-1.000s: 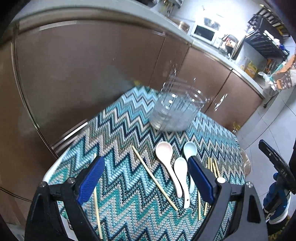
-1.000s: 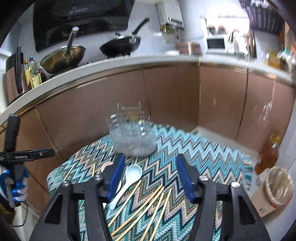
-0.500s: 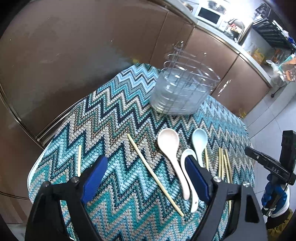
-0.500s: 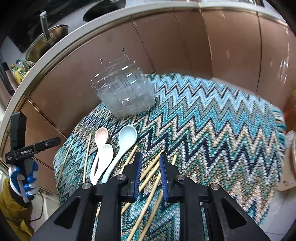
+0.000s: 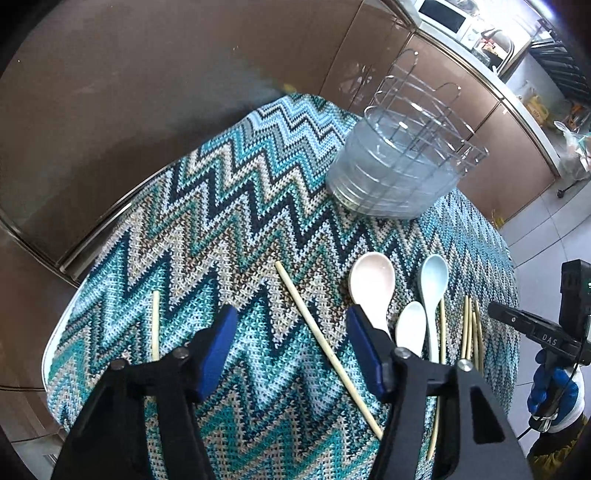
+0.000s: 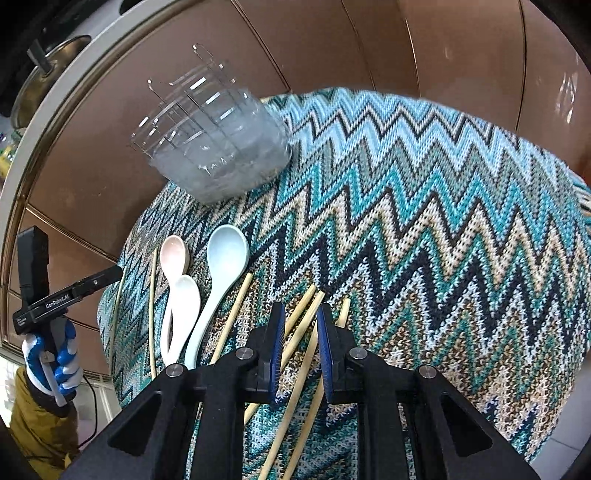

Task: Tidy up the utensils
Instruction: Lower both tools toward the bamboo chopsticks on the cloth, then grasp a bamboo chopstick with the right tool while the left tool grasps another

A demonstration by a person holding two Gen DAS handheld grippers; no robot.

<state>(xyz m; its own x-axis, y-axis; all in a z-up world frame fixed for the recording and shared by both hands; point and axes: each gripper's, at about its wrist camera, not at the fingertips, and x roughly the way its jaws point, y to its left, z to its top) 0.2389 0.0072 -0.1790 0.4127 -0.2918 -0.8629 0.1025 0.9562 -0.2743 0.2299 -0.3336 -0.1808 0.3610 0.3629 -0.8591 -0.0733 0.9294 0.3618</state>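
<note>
Our right gripper [image 6: 298, 354] has just been narrowing its jaws around a chopstick [image 6: 295, 373] at lower centre, pads not yet pressing. Our left gripper [image 5: 291, 347], half-spread and closing, straddles another chopstick [image 5: 327, 347]. Centre each stick before squeezing; the holder [image 6: 218, 147] waits upper left.

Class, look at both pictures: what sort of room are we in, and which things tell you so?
Most likely a home kitchen. A microwave sits on the counter above brown cabinet doors, a lidded pot stands on the worktop, and spoons and chopsticks lie on a zigzag-patterned tablecloth.
</note>
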